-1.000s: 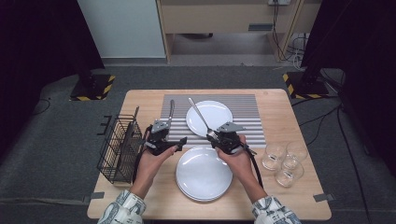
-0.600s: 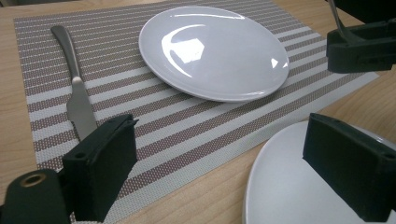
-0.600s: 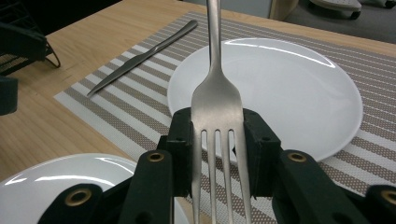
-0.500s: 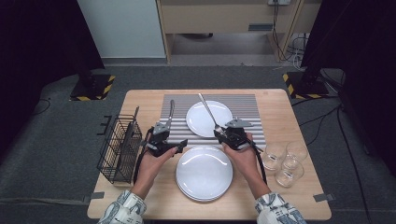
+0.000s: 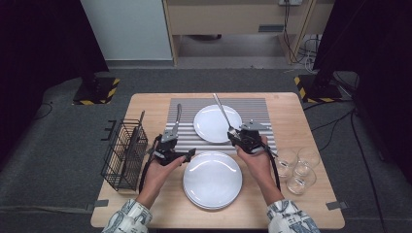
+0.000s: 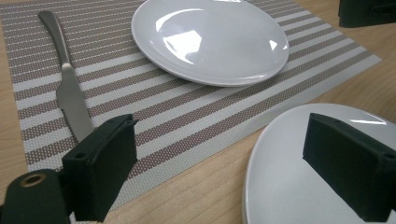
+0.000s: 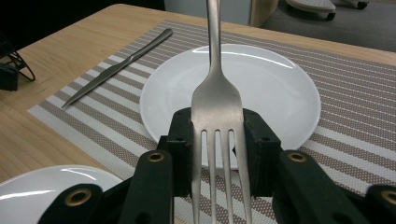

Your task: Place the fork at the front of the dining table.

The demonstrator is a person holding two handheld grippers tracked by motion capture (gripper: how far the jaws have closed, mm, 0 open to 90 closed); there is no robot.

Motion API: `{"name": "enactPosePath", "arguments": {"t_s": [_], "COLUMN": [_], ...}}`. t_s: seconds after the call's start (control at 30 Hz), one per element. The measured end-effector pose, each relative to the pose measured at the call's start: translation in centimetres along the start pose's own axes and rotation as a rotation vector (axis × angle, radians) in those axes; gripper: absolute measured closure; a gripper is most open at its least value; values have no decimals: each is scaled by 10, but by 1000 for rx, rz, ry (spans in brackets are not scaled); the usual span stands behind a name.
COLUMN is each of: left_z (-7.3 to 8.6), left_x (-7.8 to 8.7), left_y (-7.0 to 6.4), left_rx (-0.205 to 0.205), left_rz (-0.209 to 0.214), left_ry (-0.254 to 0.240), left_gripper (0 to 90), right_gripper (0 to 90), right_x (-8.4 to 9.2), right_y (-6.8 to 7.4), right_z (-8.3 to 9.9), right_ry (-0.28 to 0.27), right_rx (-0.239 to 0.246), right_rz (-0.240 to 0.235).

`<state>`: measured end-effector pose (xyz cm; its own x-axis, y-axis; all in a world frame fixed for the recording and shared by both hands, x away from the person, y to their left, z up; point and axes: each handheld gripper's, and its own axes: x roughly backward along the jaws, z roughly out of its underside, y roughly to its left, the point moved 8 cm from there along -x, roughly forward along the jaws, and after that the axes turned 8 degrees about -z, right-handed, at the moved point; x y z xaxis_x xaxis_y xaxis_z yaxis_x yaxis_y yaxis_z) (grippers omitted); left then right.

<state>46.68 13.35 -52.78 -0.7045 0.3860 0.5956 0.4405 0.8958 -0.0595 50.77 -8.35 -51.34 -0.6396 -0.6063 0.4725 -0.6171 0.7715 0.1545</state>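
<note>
My right gripper [image 5: 236, 132] [image 7: 217, 128] is shut on a steel fork [image 5: 222, 111] [image 7: 215, 98], its pads clamping the neck just above the tines. The handle points away over the small white plate [image 5: 214, 127] [image 7: 275, 84], which sits on the striped placemat [image 5: 257, 109] [image 6: 187, 112]. A table knife [image 5: 176, 121] [image 6: 70, 88] lies on the mat's left side. My left gripper [image 5: 179, 148] [image 6: 219, 140] stands open and holds nothing. One of its jaws is by the knife's blade tip and the other over the rim of the front plates [image 5: 212, 179] [image 6: 289, 177].
A black wire basket [image 5: 124, 155] stands at the table's left edge. Three clear glasses [image 5: 296, 167] cluster at the right, close to my right forearm. The front plates are a low stack near the table's front edge.
My right gripper has carried the fork to the right, from above the small plate's near edge to its right side. The left hand has stayed put.
</note>
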Motion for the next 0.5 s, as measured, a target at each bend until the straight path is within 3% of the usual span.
{"name": "enactPosePath", "arguments": {"t_s": [0.5], "left_z": [7], "left_x": [7], "left_y": [1], "left_rx": [-12], "left_rz": [-34], "left_ry": [-3], "left_gripper": [90], "right_gripper": [680], "right_x": [1], "right_y": [-3], "right_z": [2], "right_ry": [-6], "right_rx": [2], "right_rz": [40]}}
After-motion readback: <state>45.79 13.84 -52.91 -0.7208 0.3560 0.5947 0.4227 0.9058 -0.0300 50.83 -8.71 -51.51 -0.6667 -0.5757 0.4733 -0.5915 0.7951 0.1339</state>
